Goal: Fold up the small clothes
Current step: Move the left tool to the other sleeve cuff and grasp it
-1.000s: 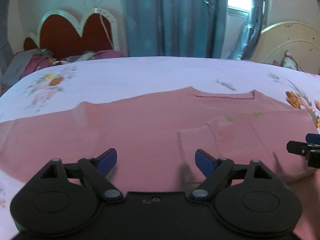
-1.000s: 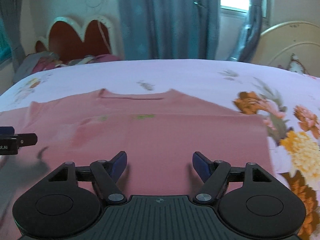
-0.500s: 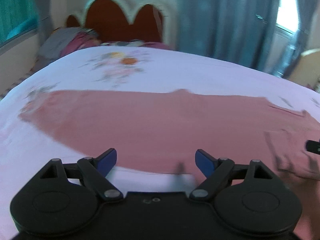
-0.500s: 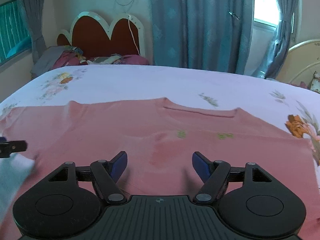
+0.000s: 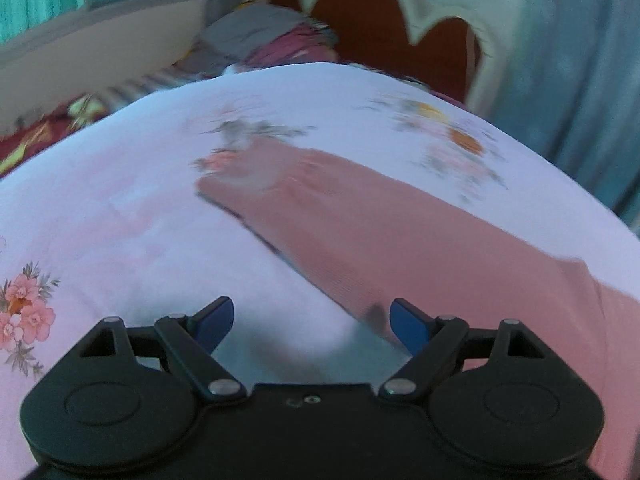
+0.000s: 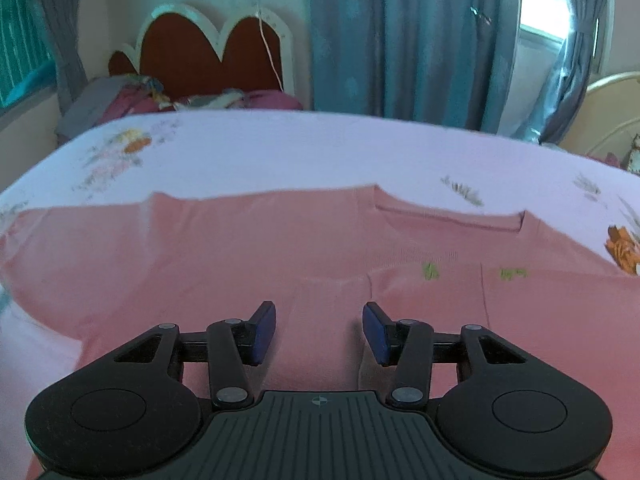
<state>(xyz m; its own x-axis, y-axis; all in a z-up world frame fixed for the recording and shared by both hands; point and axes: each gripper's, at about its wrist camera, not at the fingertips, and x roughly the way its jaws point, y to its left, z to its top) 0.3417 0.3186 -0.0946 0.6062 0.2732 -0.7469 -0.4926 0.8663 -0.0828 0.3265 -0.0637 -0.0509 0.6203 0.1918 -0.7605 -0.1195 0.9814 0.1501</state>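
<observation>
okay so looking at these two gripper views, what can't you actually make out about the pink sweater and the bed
- Sleeve cuff, left wrist view: smeared by motion blur, so its edge is unclear.
- Sweater hem, right wrist view: hidden behind the right gripper.
- Sweater's right side, right wrist view: runs off the frame edge.
- Green marks on the chest: too small to read.
- Pile by the headboard: blurred, items indistinct.
- Left gripper: open, nothing between the fingers.

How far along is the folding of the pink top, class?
Done: one sleeve already lies folded across the pink top. In hand: nothing; the left hand-held gripper and right hand-held gripper are open and empty. Left: the other sleeve lies stretched out on the bedsheet, and the body is unfolded.
</observation>
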